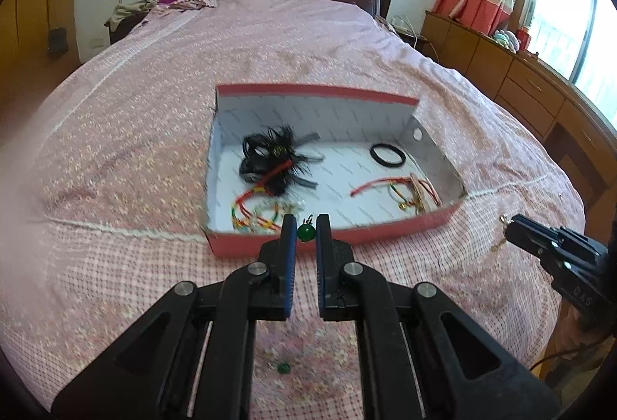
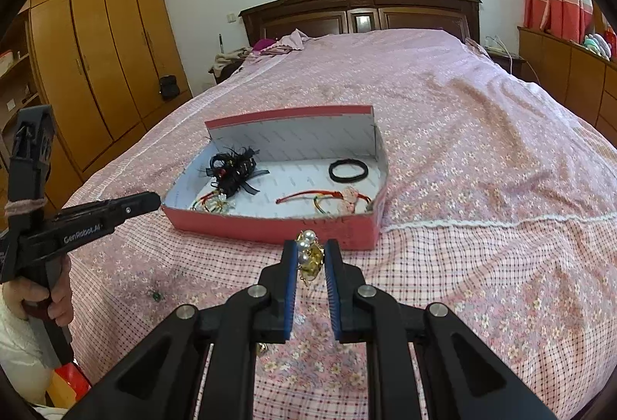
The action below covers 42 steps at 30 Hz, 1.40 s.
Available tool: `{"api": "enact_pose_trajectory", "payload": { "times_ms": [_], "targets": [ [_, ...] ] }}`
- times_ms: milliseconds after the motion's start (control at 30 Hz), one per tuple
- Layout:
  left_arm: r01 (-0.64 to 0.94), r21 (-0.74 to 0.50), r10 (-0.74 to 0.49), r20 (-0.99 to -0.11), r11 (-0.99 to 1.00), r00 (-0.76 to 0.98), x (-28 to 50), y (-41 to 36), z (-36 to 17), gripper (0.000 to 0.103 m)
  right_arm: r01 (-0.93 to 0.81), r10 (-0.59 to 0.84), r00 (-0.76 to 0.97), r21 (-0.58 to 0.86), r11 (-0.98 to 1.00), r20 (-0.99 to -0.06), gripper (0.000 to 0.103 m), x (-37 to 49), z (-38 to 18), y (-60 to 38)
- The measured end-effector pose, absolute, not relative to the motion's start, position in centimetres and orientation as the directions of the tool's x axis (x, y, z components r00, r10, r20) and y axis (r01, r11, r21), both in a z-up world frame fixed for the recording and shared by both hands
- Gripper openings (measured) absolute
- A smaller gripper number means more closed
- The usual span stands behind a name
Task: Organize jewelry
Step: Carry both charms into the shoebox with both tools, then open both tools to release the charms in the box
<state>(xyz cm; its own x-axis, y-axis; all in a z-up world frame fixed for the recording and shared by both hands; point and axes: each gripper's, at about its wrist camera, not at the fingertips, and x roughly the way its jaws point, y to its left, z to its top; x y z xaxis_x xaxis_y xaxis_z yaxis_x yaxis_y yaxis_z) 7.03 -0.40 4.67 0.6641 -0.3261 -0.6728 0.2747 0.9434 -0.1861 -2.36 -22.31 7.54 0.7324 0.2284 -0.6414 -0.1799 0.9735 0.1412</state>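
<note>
A red box (image 1: 270, 243) with a white inside lies on the pink bed; it also shows in the right wrist view (image 2: 270, 227). It holds a black hair ornament (image 1: 272, 156), a black ring band (image 1: 387, 154) and red and green cords (image 1: 254, 214). My left gripper (image 1: 306, 231) is shut on a green bead earring (image 1: 305, 232) just over the box's near wall. My right gripper (image 2: 311, 254) is shut on a gold and pearl earring (image 2: 310, 252) just short of the box. A second green bead (image 1: 283, 367) lies on the bedspread below my left gripper.
The bed's dark wooden headboard (image 2: 358, 7) stands at the far end, with clothes (image 1: 193, 0) by the pillows. Wooden wardrobes (image 2: 96, 54) line the left, and a low wooden cabinet (image 1: 501, 65) runs under the window at right.
</note>
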Motion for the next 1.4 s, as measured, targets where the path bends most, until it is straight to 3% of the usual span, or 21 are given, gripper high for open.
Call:
{"api": "enact_pose_trajectory", "payload": {
  "times_ms": [400,900,1400],
  "targets": [
    [0.272,-0.132,-0.288,-0.671,0.953,0.683,10.3,-0.6,4.8,0.001,-0.216,0.246,0.734,0.126,0.968,-0.633,0.016,-0.6,8.4,-20.8],
    [0.220,-0.163,-0.267,-0.729,0.962,0.630,12.6,-0.2,1.5,0.001,-0.229,0.251,0.745,0.116,0.966,-0.618,0.016,3.8,9.0,-19.2],
    [0.199,-0.176,-0.261,-0.759,0.964,0.597,13.3,-0.1,-0.2,0.001,-0.194,0.224,0.676,0.124,0.973,-0.702,0.016,9.4,4.2,-18.4]
  ]
}}
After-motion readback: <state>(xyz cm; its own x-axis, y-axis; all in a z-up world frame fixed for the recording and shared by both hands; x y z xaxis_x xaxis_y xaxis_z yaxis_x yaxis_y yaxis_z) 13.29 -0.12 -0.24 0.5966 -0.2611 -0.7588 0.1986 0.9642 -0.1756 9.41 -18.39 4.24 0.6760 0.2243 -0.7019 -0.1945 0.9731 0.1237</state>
